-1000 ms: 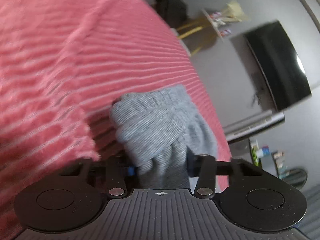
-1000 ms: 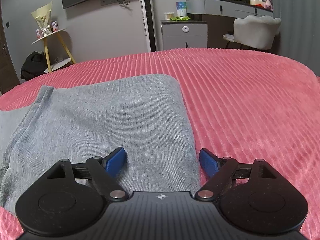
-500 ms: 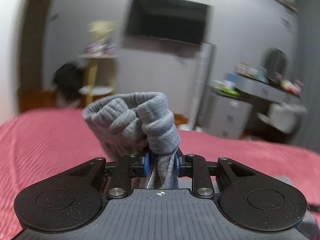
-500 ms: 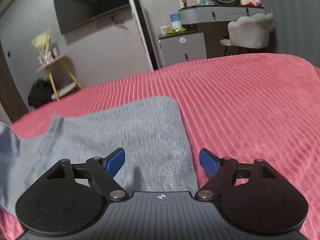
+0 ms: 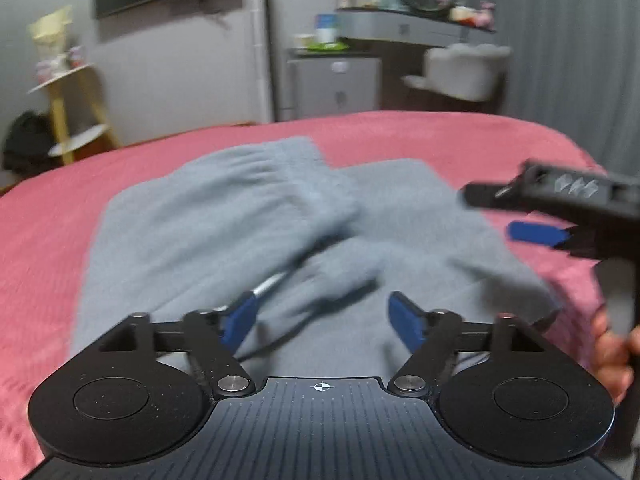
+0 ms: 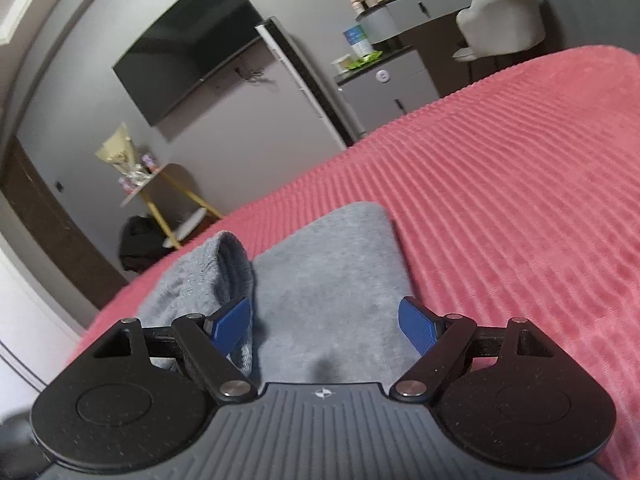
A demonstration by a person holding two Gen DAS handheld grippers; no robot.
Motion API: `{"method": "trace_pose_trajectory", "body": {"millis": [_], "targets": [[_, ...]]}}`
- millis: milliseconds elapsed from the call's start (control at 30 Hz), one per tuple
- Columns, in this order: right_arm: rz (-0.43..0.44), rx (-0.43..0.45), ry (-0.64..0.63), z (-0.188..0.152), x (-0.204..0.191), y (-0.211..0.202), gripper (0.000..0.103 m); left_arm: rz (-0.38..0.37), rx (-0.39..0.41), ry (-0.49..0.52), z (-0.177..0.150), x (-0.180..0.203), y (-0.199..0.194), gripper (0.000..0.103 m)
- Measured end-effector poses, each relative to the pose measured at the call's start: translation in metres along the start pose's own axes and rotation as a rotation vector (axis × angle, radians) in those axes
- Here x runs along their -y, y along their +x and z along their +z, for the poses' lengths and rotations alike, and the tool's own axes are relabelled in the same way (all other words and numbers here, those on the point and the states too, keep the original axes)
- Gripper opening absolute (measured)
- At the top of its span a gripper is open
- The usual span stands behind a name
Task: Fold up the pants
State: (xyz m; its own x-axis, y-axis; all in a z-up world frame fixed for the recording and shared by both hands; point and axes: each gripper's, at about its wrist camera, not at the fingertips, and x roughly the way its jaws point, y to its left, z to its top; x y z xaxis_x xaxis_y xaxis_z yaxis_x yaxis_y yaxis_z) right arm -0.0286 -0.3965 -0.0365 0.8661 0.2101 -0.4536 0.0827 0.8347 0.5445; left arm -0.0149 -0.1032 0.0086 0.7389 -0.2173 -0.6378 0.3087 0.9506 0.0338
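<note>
The grey pants (image 5: 224, 216) lie folded on the pink ribbed bedspread (image 5: 40, 240), the elastic waistband end laid over the lower layer. My left gripper (image 5: 326, 320) hovers just above the cloth; its jaws are opening and nothing is pinched between the blue pads. In the right wrist view the pants (image 6: 324, 268) show as a flat grey rectangle with a raised fold at the left. My right gripper (image 6: 326, 326) stands open over them, holding nothing. That gripper (image 5: 560, 216) also shows at the right edge of the left wrist view, with a hand (image 5: 612, 352) below it.
The pink bedspread (image 6: 500, 200) stretches wide to the right of the pants. Beyond the bed stand a grey cabinet (image 5: 336, 84), a white chair (image 5: 464, 68), a yellow-legged side table (image 5: 68, 92) and a wall screen (image 6: 188, 40).
My left gripper swung over the bed with the bunched pants end, then let it go; that end now lies on the lower layer. My right gripper tilted and rose slightly, staying open.
</note>
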Motion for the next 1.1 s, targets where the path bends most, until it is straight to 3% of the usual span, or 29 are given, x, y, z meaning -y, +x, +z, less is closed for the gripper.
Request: {"method": "trace_pose_trajectory", "body": {"millis": [167,300,467,667,700,733,800,900,933,967,1000,1100], "targets": [[0.11,-0.028,0.095,0.003,-0.005,-0.002,0.082,0.228,0.023,-0.239,-0.01,-0.057,-0.024,0.089],[0.237,-0.14,0.279,-0.005,-0.018,0.019,0.097,0.324,0.03,-0.477,-0.024,-0.105,-0.024,0.092],[0.183,-0.304,0.336,-0.02,-0.035,0.076,0.097,0.14,-0.05,-0.697,-0.042,-0.135,-0.009,0.092],[0.193,-0.336,0.495,-0.021,-0.05,0.124,0.098,0.085,-0.059,-0.645,-0.047,-0.127,0.001,0.092],[0.2,-0.327,0.51,-0.02,-0.054,0.128,0.08,0.057,-0.074,-0.64,-0.048,-0.128,0.002,0.092],[0.197,-0.318,0.501,-0.019,-0.06,0.129,0.043,0.035,-0.102,-0.637,-0.049,-0.129,0.006,0.092],[0.19,-0.307,0.458,-0.019,-0.067,0.133,0.042,0.032,-0.137,-0.656,-0.05,-0.131,0.013,0.091],[0.128,-0.343,0.432,-0.024,-0.073,0.143,0.059,0.044,-0.175,-0.67,-0.05,-0.135,0.023,0.091],[0.122,-0.353,0.409,-0.024,-0.079,0.146,0.059,0.058,-0.194,-0.668,-0.05,-0.136,0.026,0.091],[0.107,-0.349,0.356,-0.02,-0.089,0.145,0.056,0.075,-0.205,-0.666,-0.049,-0.135,0.03,0.089],[0.092,-0.334,0.288,-0.016,-0.102,0.14,0.041,0.097,-0.209,-0.667,-0.049,-0.136,0.031,0.088],[0.132,-0.265,0.176,0.004,-0.137,0.117,0.038,0.142,-0.204,-0.681,-0.05,-0.137,0.03,0.085]]}}
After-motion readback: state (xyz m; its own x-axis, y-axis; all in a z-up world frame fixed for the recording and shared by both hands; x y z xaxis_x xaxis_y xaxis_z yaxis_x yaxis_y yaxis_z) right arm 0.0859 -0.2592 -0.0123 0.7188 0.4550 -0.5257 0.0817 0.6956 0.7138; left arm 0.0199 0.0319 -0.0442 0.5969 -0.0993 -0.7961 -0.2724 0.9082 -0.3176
